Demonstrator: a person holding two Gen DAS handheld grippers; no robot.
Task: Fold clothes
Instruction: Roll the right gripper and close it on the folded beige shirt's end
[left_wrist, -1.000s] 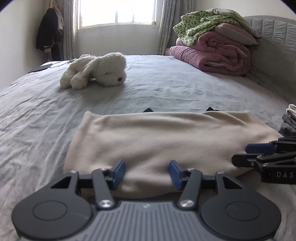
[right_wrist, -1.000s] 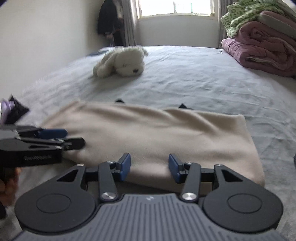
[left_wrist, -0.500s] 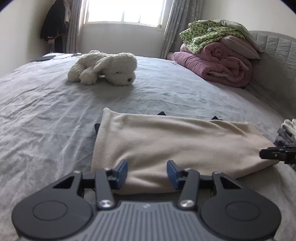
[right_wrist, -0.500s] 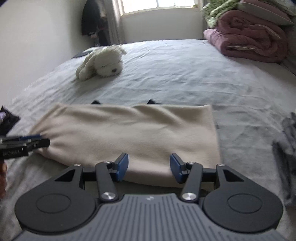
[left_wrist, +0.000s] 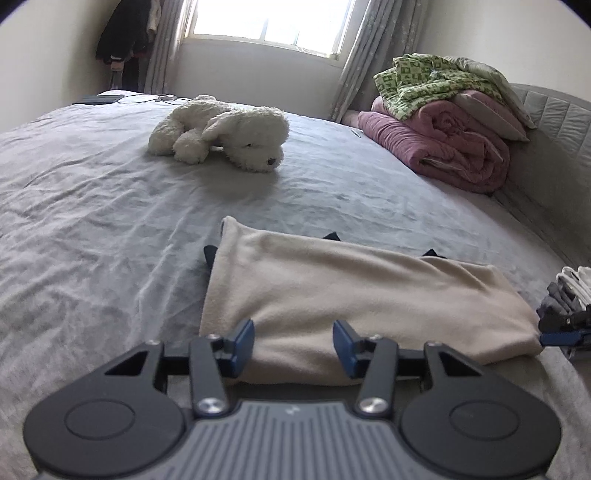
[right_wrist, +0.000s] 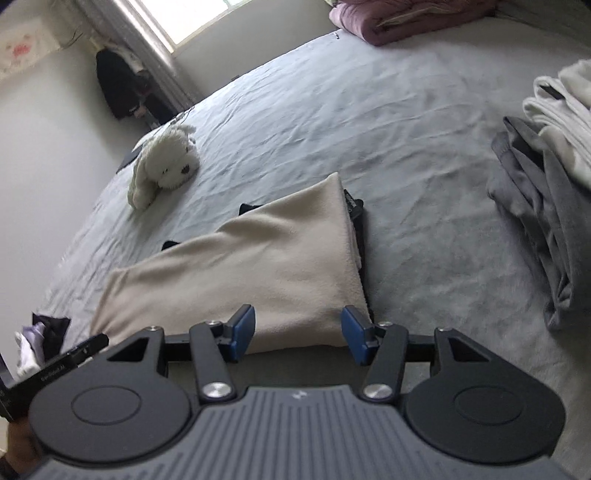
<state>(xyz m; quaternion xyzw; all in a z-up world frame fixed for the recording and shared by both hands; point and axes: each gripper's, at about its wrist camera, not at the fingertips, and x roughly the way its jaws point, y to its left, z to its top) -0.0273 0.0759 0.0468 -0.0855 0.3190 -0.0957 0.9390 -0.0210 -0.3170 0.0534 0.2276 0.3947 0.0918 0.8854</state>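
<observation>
The folded beige garment (left_wrist: 354, 295) lies flat on the grey bed (left_wrist: 92, 229). The left claw (left_wrist: 293, 345) and the right claw (right_wrist: 298, 334), both spread and empty, hover at its near edge, bare sheet all around.

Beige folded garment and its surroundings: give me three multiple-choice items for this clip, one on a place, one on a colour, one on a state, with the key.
1. Where does the white plush dog lie?
A. On the bed beyond the beige folded garment
B. On the pink quilt
C. On the floor

2. What colour is the rolled quilt under the green patterned blanket?
A. Blue
B. Pink
C. Black

3. How does the left claw stand?
A. Shut on the plush dog
B. Shut on the quilt
C. Open, at the garment's near edge

Key: 1 A, the dog rests on the grey sheet farther off than the garment. 2 B, the roll is pink. 3 C, a clear gap separates its blue pads.
</observation>
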